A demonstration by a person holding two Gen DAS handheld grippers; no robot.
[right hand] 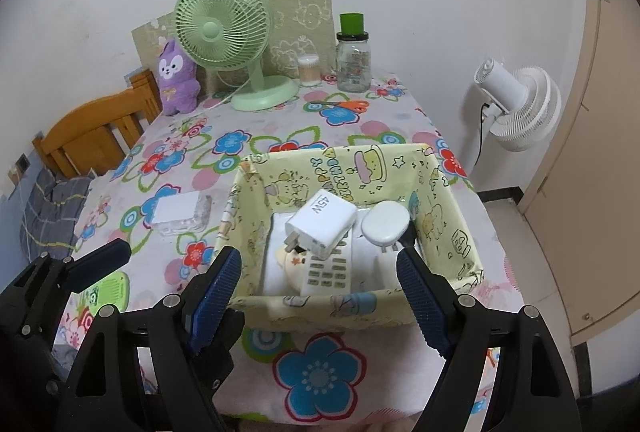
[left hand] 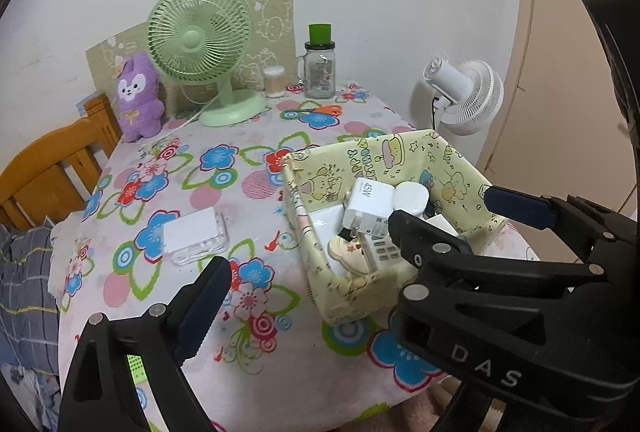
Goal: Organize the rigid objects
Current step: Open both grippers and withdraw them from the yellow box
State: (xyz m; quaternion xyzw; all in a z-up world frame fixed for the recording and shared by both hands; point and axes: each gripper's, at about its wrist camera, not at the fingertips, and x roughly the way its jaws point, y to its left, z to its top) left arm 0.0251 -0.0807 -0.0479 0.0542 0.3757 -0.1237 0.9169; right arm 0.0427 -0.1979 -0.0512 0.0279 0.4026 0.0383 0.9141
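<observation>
A yellow cartoon-print fabric basket [left hand: 348, 304] [right hand: 344, 306] stands on the flowered table. It holds a white 45W charger [left hand: 370, 209] [right hand: 324, 222], a round white plug adapter [left hand: 412, 197] [right hand: 386, 224], a white remote [left hand: 382, 252] [right hand: 328, 272] and a cream item. Left of the basket lies a clear plastic box [left hand: 196, 238] [right hand: 180, 211] with a white top. My left gripper [left hand: 310, 246] hangs open over the basket's left wall, holding nothing. My right gripper [right hand: 318, 254] is open above the basket's near side, also holding nothing.
At the back stand a green desk fan [left hand: 200, 51], a purple plush [left hand: 138, 95], a glass jar with a green lid [left hand: 320, 67], a swab tub [left hand: 274, 79] and orange-handled scissors [left hand: 320, 109]. A small green item [right hand: 108, 288] lies near left. A white floor fan [right hand: 516, 103] stands right, a wooden chair [right hand: 92, 135] left.
</observation>
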